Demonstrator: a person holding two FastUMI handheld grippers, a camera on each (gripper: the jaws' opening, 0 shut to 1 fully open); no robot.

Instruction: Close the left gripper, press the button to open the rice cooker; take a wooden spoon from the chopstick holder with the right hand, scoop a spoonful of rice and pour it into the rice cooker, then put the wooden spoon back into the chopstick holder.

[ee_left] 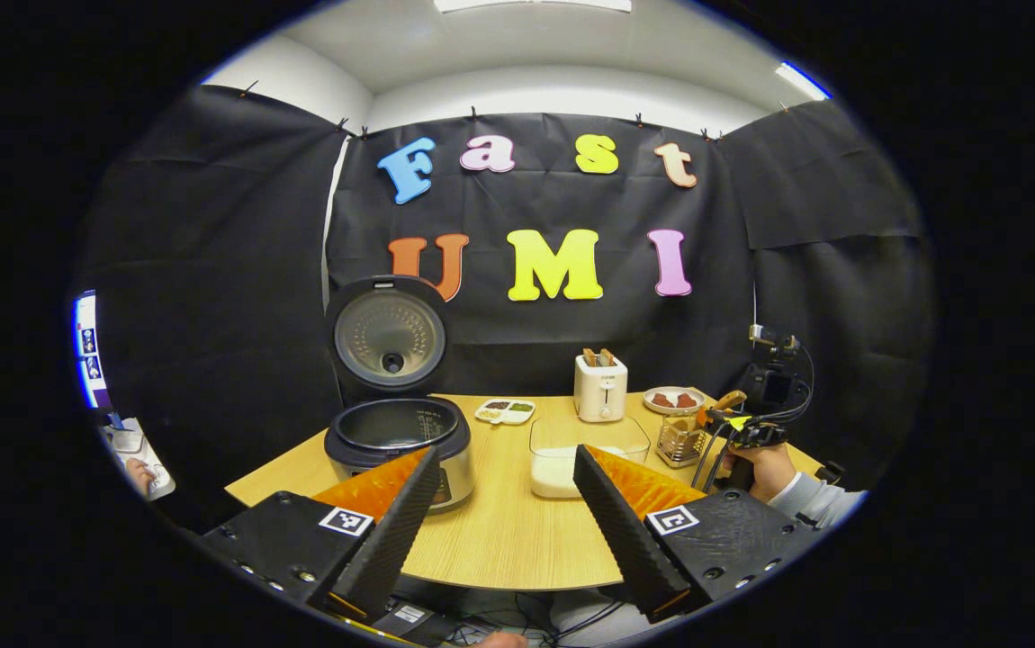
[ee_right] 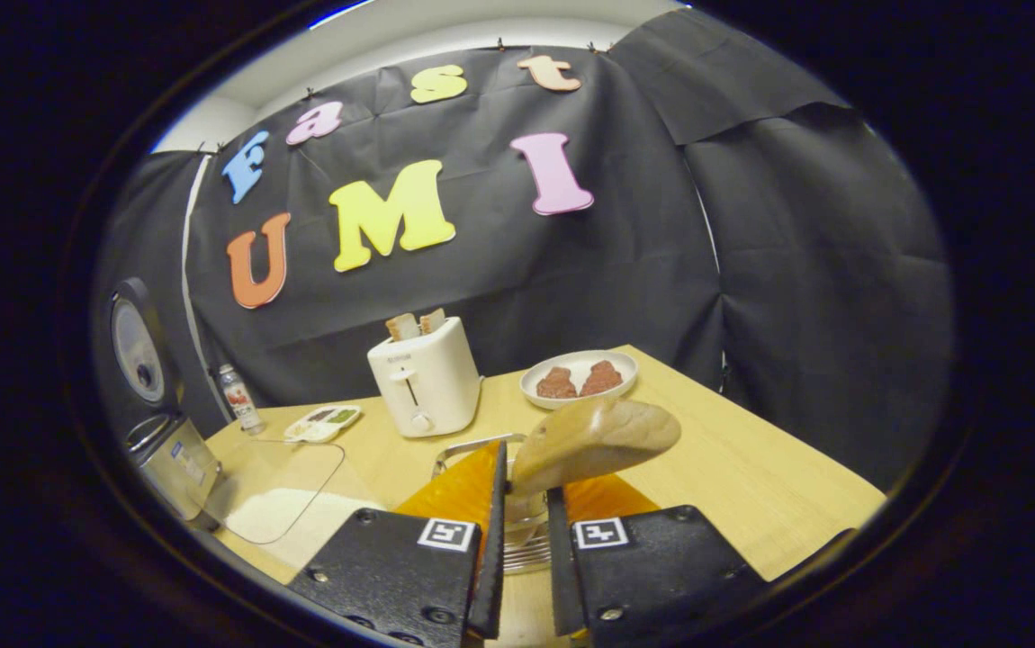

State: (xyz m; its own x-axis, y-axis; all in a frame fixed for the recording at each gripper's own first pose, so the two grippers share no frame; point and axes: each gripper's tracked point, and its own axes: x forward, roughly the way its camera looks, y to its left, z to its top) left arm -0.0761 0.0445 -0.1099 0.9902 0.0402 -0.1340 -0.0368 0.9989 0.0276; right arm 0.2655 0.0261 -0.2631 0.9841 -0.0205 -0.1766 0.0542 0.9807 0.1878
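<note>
- Right gripper (ee_right: pixel 525 504) is clamped on the pale wooden spoon (ee_right: pixel 594 438), directly above the wire chopstick holder (ee_right: pixel 468 447); lift straight up so it clears.
- Left gripper (ee_left: pixel 504 504) hangs with fingers apart, facing the open silver rice cooker (ee_left: pixel 398 441).
- The clear glass rice container (ee_left: pixel 585 454) is between cooker and holder.

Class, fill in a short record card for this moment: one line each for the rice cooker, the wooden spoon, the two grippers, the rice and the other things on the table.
Rice cooker: lid up, pot open, left on table.
Wooden spoon: clamped in right gripper, above chopstick holder.
Left gripper: fingers apart, holding nothing.
Rice: in clear container mid-table.
Other items: toaster with bread, plate with two brown pieces, small divided tray.
</note>
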